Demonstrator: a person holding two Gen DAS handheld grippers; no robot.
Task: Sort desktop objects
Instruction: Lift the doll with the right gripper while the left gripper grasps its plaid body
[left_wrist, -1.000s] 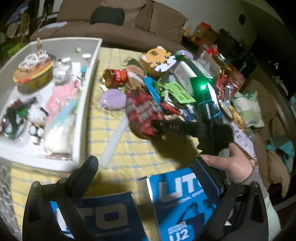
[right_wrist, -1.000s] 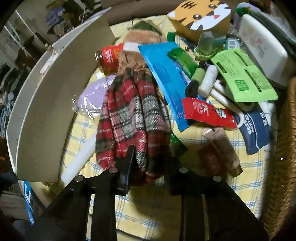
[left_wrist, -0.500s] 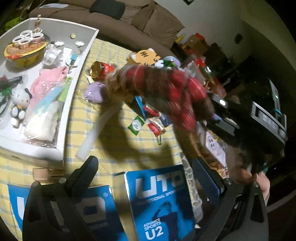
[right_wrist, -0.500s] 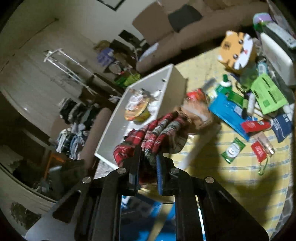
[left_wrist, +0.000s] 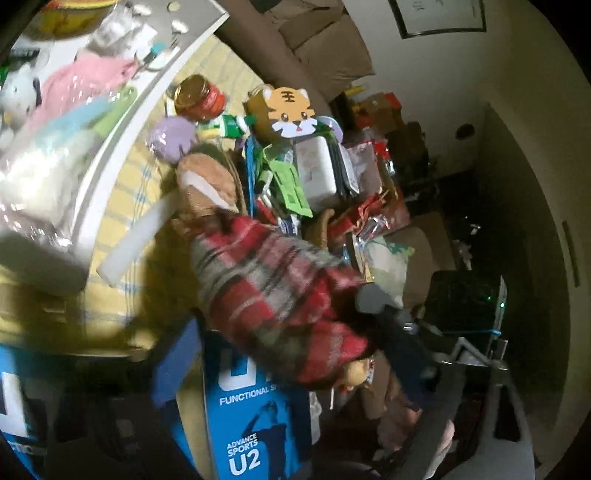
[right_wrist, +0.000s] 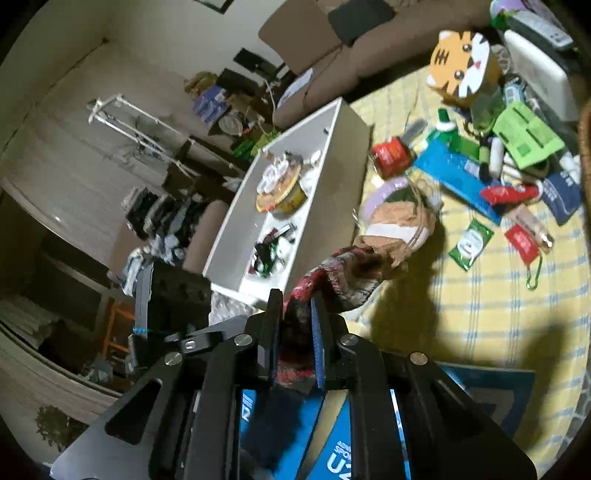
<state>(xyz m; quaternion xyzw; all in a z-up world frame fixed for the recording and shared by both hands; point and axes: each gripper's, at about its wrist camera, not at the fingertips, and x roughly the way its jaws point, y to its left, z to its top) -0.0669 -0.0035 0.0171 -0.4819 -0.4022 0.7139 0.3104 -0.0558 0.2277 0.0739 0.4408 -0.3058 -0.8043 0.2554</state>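
Our right gripper (right_wrist: 295, 343) pinches one end of the plaid glove (right_wrist: 332, 280), which dangles just beside the white tray (right_wrist: 236, 229); it could snag clutter and slip free, while our left gripper's opening we cannot tell.

Right gripper (right_wrist: 295, 332) with fingers (right_wrist: 274, 325) pinched nearly together (cloth between them), raised and tilted.

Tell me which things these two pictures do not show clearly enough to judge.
- Left gripper: its fingers are lost in dark blur at the bottom of the left wrist view.
- Plaid sock: motion-blurred there; its clamped end hides between the right gripper fingers.
- White tray: cut off by the frame edge.
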